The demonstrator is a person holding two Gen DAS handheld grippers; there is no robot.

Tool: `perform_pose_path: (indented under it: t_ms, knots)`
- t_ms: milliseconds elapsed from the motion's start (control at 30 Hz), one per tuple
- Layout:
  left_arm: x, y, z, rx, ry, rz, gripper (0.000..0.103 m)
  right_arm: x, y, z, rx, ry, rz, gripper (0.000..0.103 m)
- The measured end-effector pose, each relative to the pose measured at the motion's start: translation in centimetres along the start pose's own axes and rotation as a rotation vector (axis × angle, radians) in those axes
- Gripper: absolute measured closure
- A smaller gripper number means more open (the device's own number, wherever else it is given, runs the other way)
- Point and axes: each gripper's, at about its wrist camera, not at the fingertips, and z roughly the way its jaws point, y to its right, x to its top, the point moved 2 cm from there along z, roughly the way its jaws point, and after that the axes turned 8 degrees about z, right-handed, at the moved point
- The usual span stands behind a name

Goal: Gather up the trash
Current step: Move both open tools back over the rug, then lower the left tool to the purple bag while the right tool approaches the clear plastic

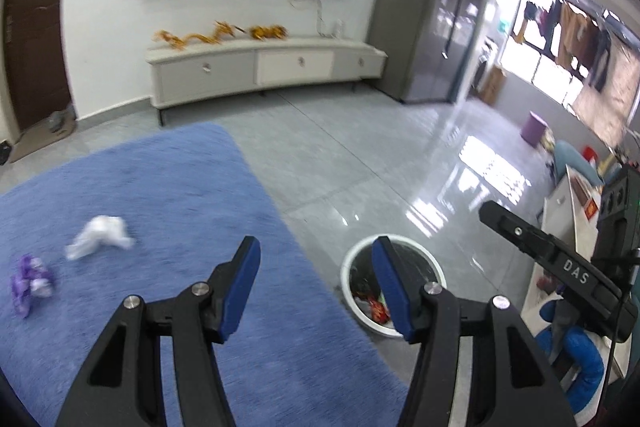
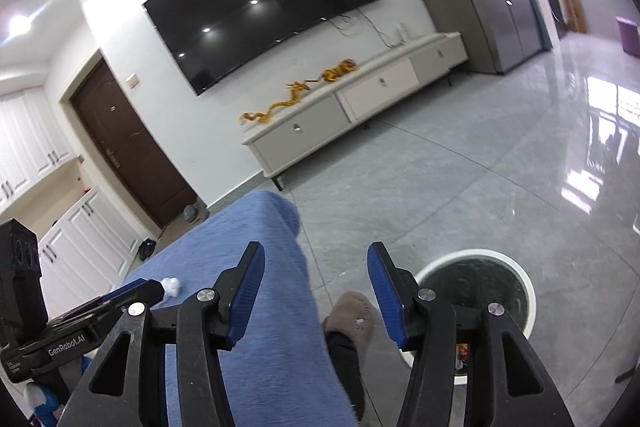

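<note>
Trash still to collect lies on the blue rug (image 1: 168, 195): a crumpled white tissue (image 1: 100, 235) and, just beside it toward the rug's edge, a scrunched purple wrapper (image 1: 31, 283). We judge both to be very light and soft, the tissue giving way under any squeeze, the wrapper likely a little slick and springy. We would pinch each across its bulkiest fold, so the pads bite into several layers and do not slide off a loose corner. The tissue looks ragged and blurred, with a tail trailing to one side; the wrapper is a tight knot of purple and white.

Our left gripper (image 1: 316, 287) is released, with nothing between its pads. Our right gripper (image 2: 316, 291) is likewise released and empty. The white bin (image 1: 352, 263) stands on the grey floor beside the rug, with some colourful scraps already inside.
</note>
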Motion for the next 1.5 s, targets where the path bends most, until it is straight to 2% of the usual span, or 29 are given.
perform_pose_path:
  t_ms: [333,633,967,1500]
  knots:
    - [-2.5,-4.7,-9.0,0.244,0.170,-0.090,0.046,-2.9,-7.6,-1.2,0.044,0.016,-0.152,0.043]
    - [-4.7,-7.7,-13.3,0.376,0.244,-0.154,0.040,-6.0,-11.2,-1.1,0.092,0.001,-0.236,0.035]
    - [-5.7,-9.3,-14.7,0.402,0.254,-0.203,0.039,-6.7,-11.9,-1.2,0.089,0.006,-0.261,0.028]
    - [-6.5,-11.9,-11.9,0.421,0.206,-0.221,0.033,-7.6,-11.7,2.4,0.053,-0.062,-0.253,0.025]
